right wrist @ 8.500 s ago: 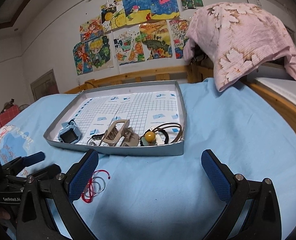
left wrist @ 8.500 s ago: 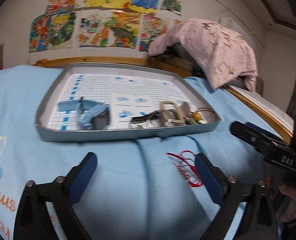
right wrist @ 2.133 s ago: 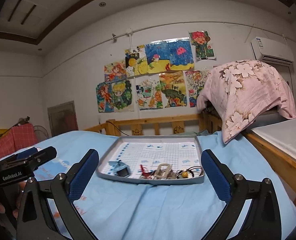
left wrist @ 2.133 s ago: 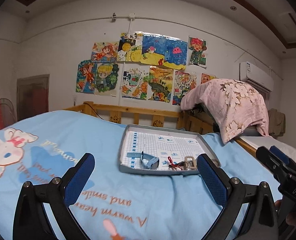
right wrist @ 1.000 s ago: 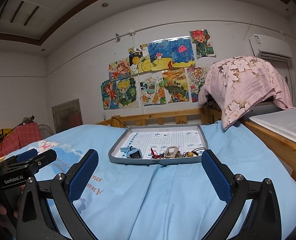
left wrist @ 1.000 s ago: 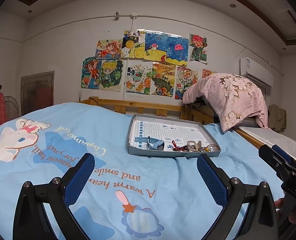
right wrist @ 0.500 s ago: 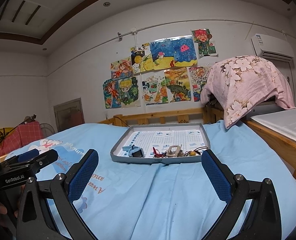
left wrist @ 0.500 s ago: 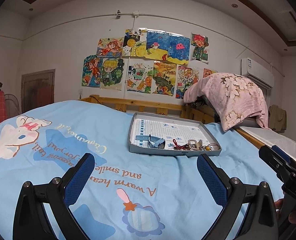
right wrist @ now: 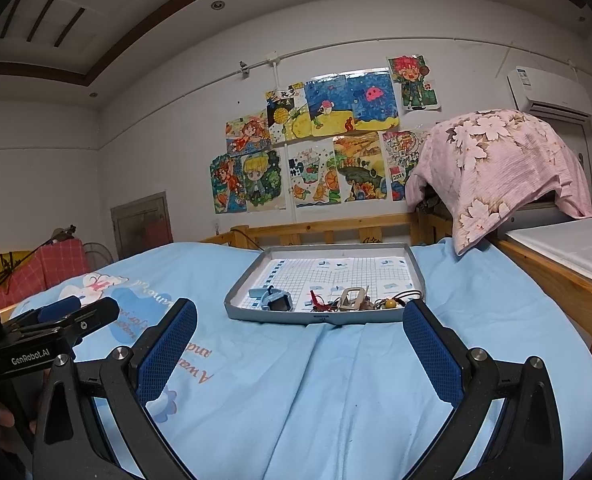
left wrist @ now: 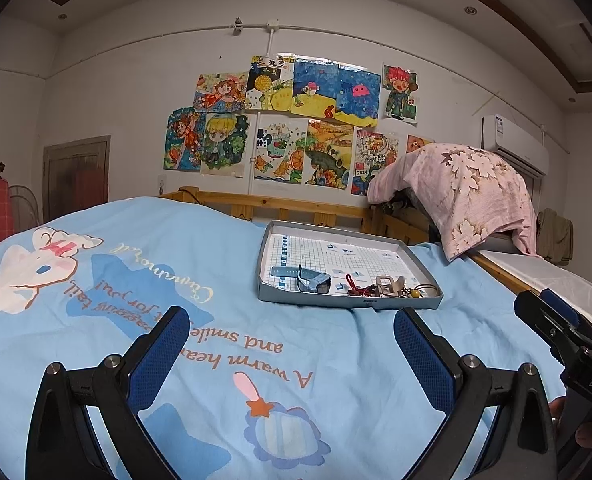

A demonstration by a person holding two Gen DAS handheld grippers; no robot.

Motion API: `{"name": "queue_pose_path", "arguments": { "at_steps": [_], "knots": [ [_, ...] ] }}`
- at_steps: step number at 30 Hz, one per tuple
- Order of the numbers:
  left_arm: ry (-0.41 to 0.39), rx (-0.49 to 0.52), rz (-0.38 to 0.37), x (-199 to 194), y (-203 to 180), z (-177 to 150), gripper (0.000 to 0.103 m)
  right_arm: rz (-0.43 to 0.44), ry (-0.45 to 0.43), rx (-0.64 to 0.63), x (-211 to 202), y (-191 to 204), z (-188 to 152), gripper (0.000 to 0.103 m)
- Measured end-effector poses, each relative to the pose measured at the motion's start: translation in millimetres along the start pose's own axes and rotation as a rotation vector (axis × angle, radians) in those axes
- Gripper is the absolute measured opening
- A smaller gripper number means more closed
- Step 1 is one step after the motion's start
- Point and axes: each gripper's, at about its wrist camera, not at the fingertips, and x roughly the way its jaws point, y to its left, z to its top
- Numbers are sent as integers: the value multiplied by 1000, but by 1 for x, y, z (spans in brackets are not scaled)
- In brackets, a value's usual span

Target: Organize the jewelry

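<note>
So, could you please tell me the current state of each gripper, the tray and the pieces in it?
Left gripper: open, empty, above the bedspread.
Right gripper: open, empty, short of the tray.
Tray: flat on the bed, uncovered.
Blue watch: lying in the tray, front left.
Red cord: in the tray, beside the watch.
Beige clip: in the tray.
Beaded cord: in the tray, front right.

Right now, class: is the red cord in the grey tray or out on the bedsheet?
In. The red cord lies inside the grey tray, between the blue watch and the beige clip.
</note>
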Motion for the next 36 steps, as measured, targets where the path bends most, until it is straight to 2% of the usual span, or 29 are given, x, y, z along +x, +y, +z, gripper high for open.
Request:
{"name": "queue_pose_path", "arguments": {
  "at_steps": [36],
  "knots": [
    [4,1,13,2,2,-6,103,25,18,-23,4,2,-2,101]
  ]
}}
